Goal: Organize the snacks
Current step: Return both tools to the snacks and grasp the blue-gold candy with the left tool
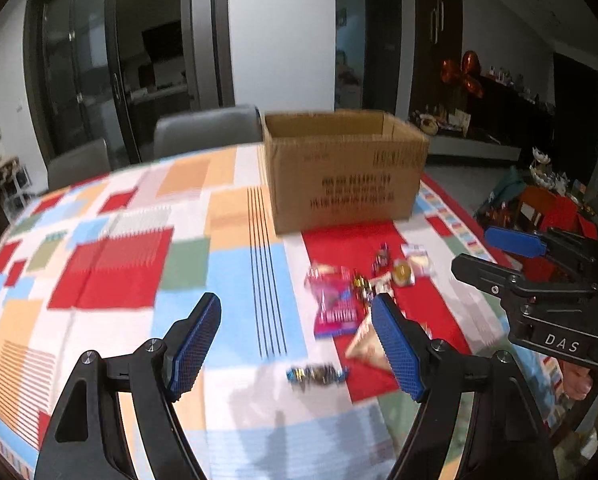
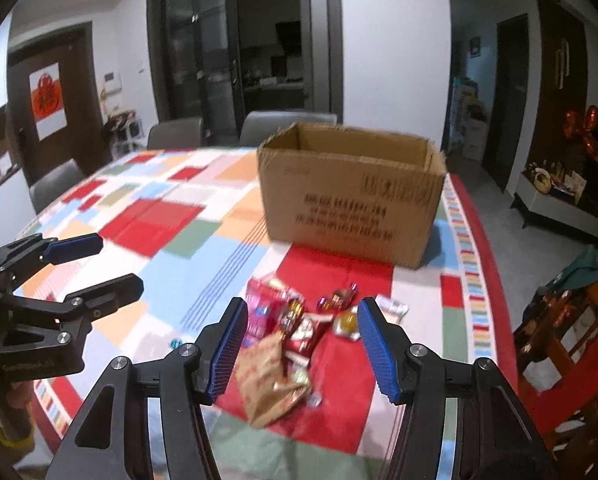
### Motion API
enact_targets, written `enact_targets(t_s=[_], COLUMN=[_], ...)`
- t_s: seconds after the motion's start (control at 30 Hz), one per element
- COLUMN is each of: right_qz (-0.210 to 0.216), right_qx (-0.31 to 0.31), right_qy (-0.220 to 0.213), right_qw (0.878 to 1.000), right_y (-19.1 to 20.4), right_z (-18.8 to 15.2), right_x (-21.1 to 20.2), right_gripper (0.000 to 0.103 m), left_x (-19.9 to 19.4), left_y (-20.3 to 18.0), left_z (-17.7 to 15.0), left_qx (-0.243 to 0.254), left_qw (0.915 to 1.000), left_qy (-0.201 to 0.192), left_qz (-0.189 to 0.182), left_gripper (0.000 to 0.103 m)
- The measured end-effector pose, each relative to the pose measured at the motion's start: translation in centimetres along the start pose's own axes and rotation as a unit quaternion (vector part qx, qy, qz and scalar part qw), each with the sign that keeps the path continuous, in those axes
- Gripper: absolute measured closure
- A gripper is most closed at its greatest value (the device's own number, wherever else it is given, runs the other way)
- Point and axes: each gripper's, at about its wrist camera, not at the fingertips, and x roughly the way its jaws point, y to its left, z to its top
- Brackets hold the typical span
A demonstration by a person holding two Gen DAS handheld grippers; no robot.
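A pile of small snacks lies on the patchwork tablecloth: a pink packet, a tan paper bag, a yellow wrapped sweet and a blue-ended candy. An open cardboard box stands behind them. My left gripper is open and empty, above the table left of the pile. My right gripper is open and empty, hovering over the tan bag. Each gripper also shows in the other's view, the right and the left.
Grey chairs stand behind the table. A wooden chair with clutter is at the right of the table edge. Dark glass doors and a sideboard are in the background.
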Motion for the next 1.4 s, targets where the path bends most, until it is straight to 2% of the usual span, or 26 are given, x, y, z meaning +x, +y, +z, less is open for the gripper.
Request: enact_targets(t_s=[0.3,0.43,0.67,1.1,1.3,1.37,1.4], right_qz=[0.028,0.041,0.053,0.041,0.049,0.047,0.046], right_qx=[-0.025,-0.03,-0.035,-0.07,-0.07,-0.079,-0.082], right_qy=[0.063,0.09,0.125,0.144,0.152,0.148,0.146], right_qw=[0.997,0.995,0.99,0.986,0.985,0.985,0.985], right_y=[1.5,1.7,2.1,3.1,2.9,3.0,3.1], right_z=[-3.0,-4.0,-5.1,-5.7,-5.5,-5.4,-5.3], right_x=[2.6,4.0,6.3,8.9,9.9,10.1,10.2], right_gripper=[0.045,0.045,0.045,0.045,0.045,0.041,0.038], left_x=[2.3,3.9,6.4,9.9,10.6,10.9,11.0], left_y=[0.3,0.5,1.0,1.3,1.2,1.3,1.3], left_z=[-3.8,-4.6,-5.5,-5.6,-5.7,-5.7,-5.7], left_qx=[-0.024,-0.047,-0.07,-0.092,-0.098,-0.098,-0.099], left_qw=[0.9973,0.9933,0.9878,0.9838,0.9823,0.9819,0.9815], left_qy=[0.064,0.093,0.125,0.144,0.149,0.15,0.152], left_qz=[-0.027,-0.05,-0.06,-0.054,-0.059,-0.061,-0.062], left_gripper=[0.026,0.027,0.032,0.04,0.044,0.047,0.053])
